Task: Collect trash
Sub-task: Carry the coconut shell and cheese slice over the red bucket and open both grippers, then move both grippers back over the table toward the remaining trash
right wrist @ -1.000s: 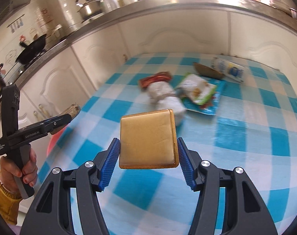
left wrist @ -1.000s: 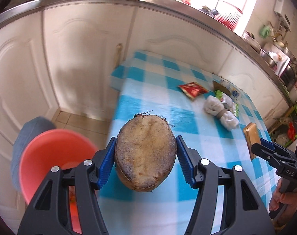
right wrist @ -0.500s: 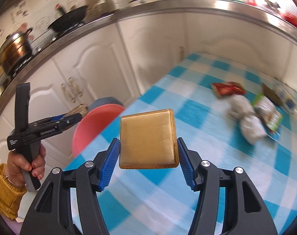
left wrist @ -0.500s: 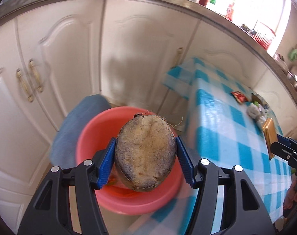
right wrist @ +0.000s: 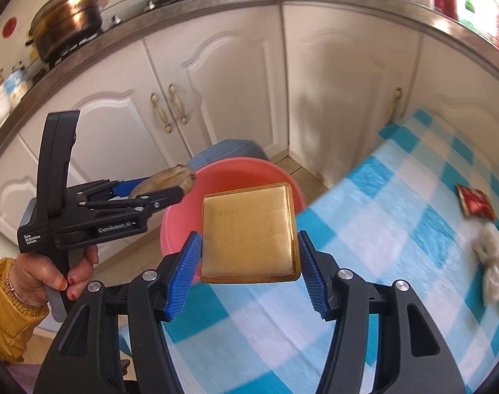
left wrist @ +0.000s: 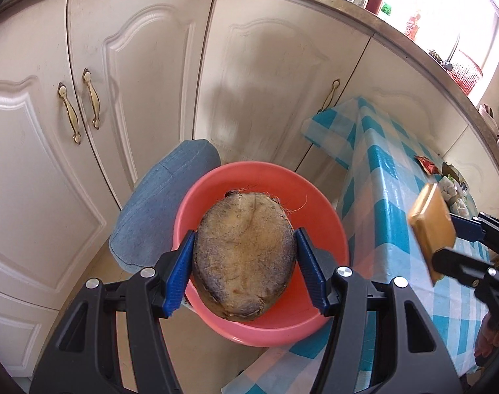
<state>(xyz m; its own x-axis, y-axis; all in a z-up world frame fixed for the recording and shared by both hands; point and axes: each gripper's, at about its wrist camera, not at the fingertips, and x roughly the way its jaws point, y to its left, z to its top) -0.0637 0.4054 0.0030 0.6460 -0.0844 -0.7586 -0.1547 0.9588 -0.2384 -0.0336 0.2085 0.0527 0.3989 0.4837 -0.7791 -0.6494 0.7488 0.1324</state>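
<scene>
My left gripper [left wrist: 244, 271] is shut on a brown husky coconut shell piece [left wrist: 244, 256], held above the pink basin [left wrist: 325, 210] that stands on the floor beside the table. In the right wrist view the same gripper [right wrist: 180, 188] and shell [right wrist: 165, 180] hang over the basin's [right wrist: 236, 177] left rim, with a hand in a yellow sleeve on the handle. My right gripper [right wrist: 247, 266] is shut on a flat square golden packet [right wrist: 247, 233] above the table's left edge, near the basin. That packet [left wrist: 431, 226] shows at the right of the left wrist view.
A blue-and-white checked tablecloth [right wrist: 397, 256] covers the table. A red wrapper [right wrist: 474, 202], white crumpled tissue [right wrist: 490, 259] and other litter lie at its far right. A blue denim cushion [left wrist: 164, 203] sits behind the basin. White cabinet doors [left wrist: 144, 75] stand close behind.
Both grippers swung left off the table toward the basin. The coconut shell now hangs over the basin's middle, and the golden packet has come from mid-table to the table's left edge.
</scene>
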